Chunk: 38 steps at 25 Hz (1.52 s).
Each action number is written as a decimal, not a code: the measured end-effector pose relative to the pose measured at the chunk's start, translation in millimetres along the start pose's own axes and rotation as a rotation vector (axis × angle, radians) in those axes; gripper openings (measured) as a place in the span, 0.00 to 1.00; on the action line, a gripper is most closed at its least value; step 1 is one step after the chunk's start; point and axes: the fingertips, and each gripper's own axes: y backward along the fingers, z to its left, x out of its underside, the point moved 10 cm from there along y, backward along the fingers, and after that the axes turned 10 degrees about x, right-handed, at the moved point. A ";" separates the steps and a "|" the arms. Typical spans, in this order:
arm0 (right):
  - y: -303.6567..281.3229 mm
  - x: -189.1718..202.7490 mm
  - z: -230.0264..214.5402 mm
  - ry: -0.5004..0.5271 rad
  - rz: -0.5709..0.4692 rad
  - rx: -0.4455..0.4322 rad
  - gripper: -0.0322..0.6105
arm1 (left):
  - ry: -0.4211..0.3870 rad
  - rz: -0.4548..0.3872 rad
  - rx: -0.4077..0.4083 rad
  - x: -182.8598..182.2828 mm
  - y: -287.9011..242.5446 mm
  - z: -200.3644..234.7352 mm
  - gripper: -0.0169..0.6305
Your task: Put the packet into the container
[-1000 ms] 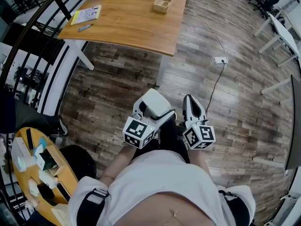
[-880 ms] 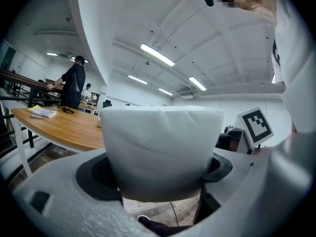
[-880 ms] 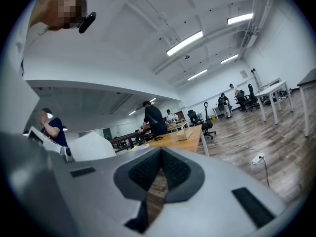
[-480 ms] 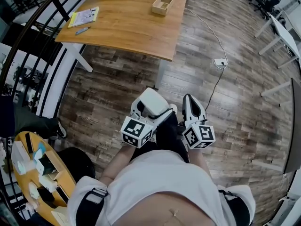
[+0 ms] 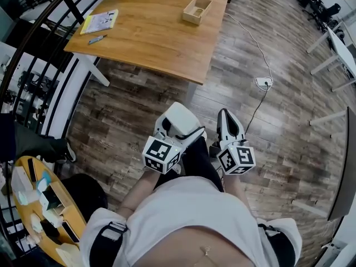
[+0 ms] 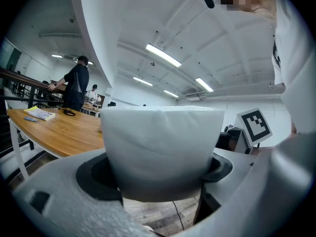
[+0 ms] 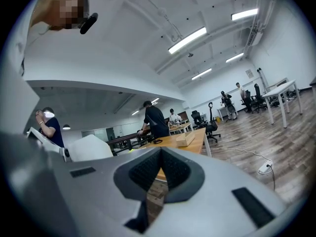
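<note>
While clamping the puffy white plastic packet [image 6: 160, 149] crosswise in the left gripper [image 5: 177, 128], with the right gripper [image 7: 159, 174] pinched together on nothing beside it, faces the small open wooden box [image 5: 197, 9] far ahead, calling for a long forward carry.

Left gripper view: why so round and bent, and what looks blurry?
Left gripper view: wide-angle lens, hence dark corners and curved ceiling lights; the white packet held close between the jaws looks soft. Head view: edges of the wooden table bow likewise.
</note>
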 end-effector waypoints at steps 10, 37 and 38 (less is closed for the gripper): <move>-67.5 -22.1 -34.2 0.008 0.006 -0.044 0.07 | 0.015 -0.017 -0.037 -18.6 -60.4 38.0 0.75; -185.8 -58.4 -128.0 0.009 0.016 -0.162 0.07 | 0.013 -0.027 -0.119 -39.5 -200.2 90.6 0.75; -188.7 -59.6 -130.4 0.011 0.013 -0.165 0.07 | 0.014 -0.027 -0.123 -39.4 -203.1 91.6 0.75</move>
